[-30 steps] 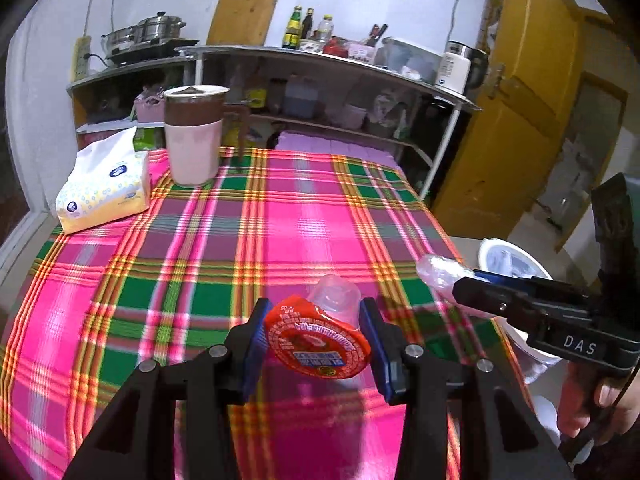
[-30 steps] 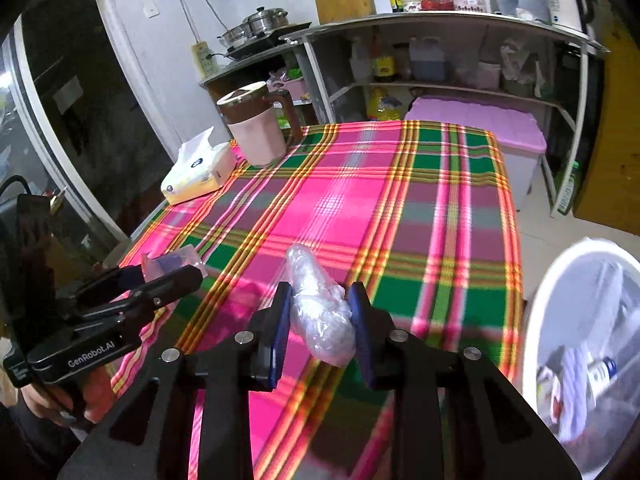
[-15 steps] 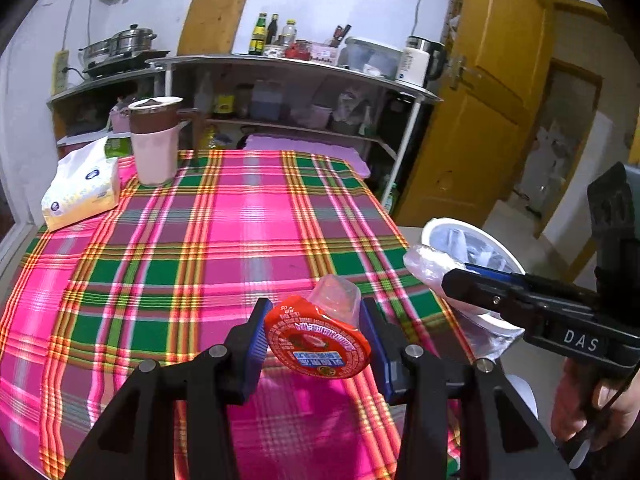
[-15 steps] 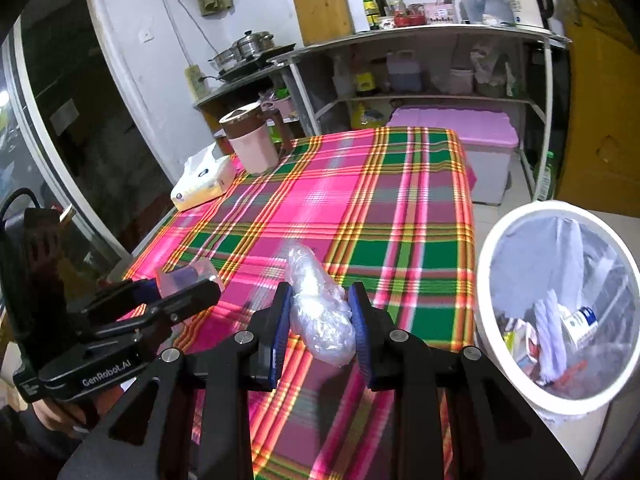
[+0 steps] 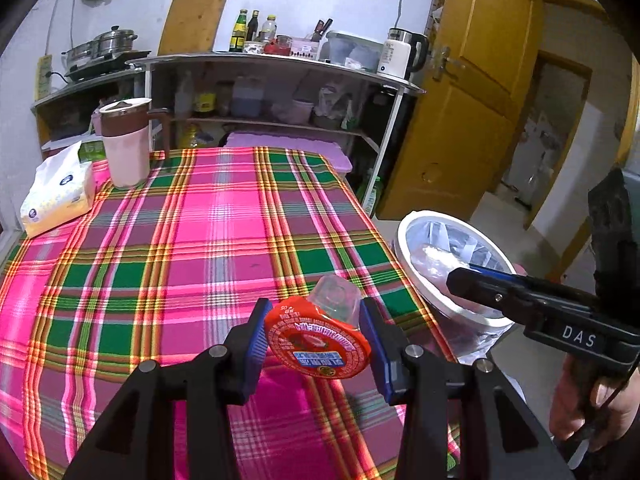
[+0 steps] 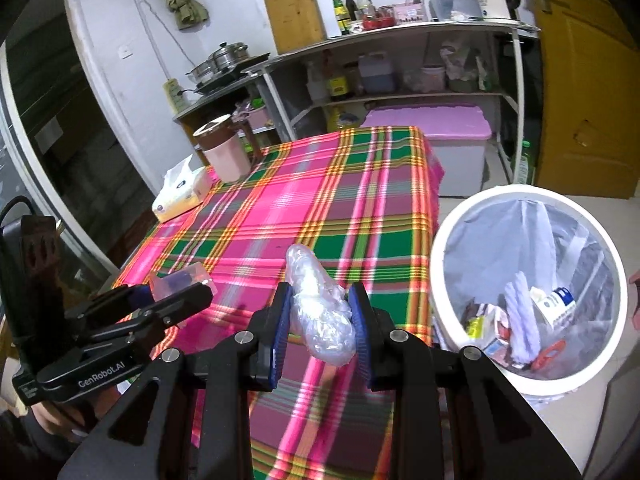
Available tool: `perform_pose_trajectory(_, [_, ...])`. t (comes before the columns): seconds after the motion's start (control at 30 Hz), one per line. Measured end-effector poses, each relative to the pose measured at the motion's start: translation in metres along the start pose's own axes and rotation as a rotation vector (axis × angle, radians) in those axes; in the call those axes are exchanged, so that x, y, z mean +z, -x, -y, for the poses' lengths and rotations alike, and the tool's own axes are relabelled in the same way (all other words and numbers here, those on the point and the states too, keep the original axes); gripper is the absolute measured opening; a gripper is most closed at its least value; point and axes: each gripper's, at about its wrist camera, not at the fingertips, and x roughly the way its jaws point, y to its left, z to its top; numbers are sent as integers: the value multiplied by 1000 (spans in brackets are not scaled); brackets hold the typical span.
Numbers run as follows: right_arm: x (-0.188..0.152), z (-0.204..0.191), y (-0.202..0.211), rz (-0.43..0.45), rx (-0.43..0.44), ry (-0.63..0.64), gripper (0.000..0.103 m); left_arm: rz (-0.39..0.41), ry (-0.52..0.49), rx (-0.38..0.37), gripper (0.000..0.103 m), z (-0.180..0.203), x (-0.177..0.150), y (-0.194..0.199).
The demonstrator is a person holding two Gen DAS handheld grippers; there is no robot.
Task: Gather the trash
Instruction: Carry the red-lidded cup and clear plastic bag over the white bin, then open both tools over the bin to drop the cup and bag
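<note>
You hold two pieces of trash: your left gripper (image 5: 316,336) clamps one jelly cup (image 5: 320,330), your right gripper (image 6: 320,326) one crumpled plastic bag (image 6: 320,312). One trash bin (image 6: 444,240) stands beside the table (image 6: 320,208); its contents are hard to make out.

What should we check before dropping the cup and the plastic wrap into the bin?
1. Left gripper grips the jelly cup: ok.
2. Right gripper grips the crumpled plastic wrap: ok.
3. White bin is open, with room above the trash inside: ok.
4. Plastic wrap is over the bin's opening: not ok in the right wrist view, where it sits over the tablecloth.
5. Jelly cup is over the bin: not ok, it is above the table edge.
6. Jelly cup is empty: cannot tell.
</note>
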Motion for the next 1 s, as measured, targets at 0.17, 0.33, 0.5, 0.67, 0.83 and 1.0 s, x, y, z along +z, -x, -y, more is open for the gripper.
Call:
perform_pose_trajectory(0.17, [-1,15,4,7,-22,-25,30,-9,-22,-21,45,14,6,-12])
perform_pose_trajectory(0.33, [0,40,12,21,-63,-66,30,-19,-52,-48,45,32,13,-27])
perform_pose_trajectory(0.5, [-3,69,22,34,-106,-119,30,-34,-87,-80,45,54,20,-45])
perform_pose_trajectory(0.67, [-6,97,31,44,-148,-168,30,-52,-119,-109,45,75,22,-63])
perform_pose_trajectory(0.83, [-9,118,36,46,-176,-205,30,-69,-148,-130,45,93,26,-79])
perform_pose_trajectory(1.0, [-13,134,38,41,-194,-232,30,-84,-170,-148,45,109,28,-95])
